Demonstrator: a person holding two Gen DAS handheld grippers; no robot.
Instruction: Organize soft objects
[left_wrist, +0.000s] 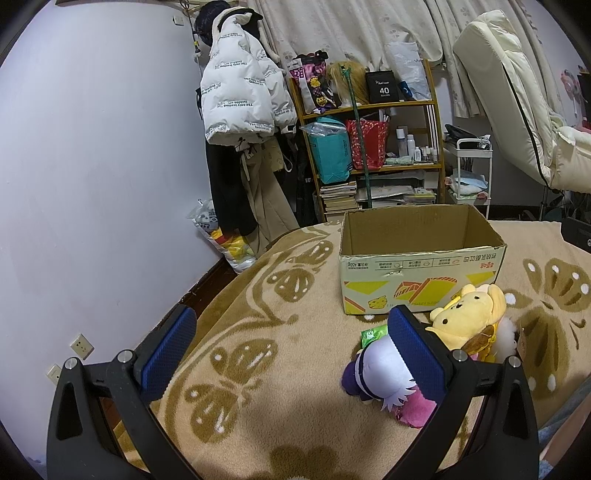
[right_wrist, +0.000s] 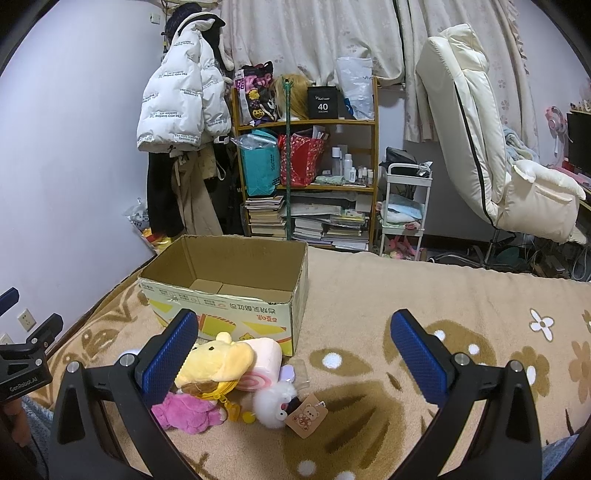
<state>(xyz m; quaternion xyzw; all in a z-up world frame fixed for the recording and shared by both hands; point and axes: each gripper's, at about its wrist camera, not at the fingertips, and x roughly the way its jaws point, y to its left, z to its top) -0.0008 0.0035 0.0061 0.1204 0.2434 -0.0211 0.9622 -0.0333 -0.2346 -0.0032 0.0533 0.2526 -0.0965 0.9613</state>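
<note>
An open empty cardboard box (left_wrist: 421, 254) stands on the beige butterfly blanket (left_wrist: 258, 332); it also shows in the right wrist view (right_wrist: 229, 291). Soft toys lie in a pile in front of it: a yellow bear (left_wrist: 465, 317) (right_wrist: 218, 360), a purple-and-white plush (left_wrist: 373, 373), a pink plush (right_wrist: 188, 410), a pink roll cushion (right_wrist: 264, 363) and a white fluffy toy with a bear tag (right_wrist: 275, 404). My left gripper (left_wrist: 291, 350) is open and empty, left of the pile. My right gripper (right_wrist: 291, 350) is open and empty above the pile's right side.
A wall (left_wrist: 92, 166) runs along the bed's left side. Beyond the bed stand a coat rack with a white jacket (left_wrist: 240, 96), a cluttered shelf (left_wrist: 373, 147), a white trolley (right_wrist: 406, 206) and a cream chair (right_wrist: 487, 147).
</note>
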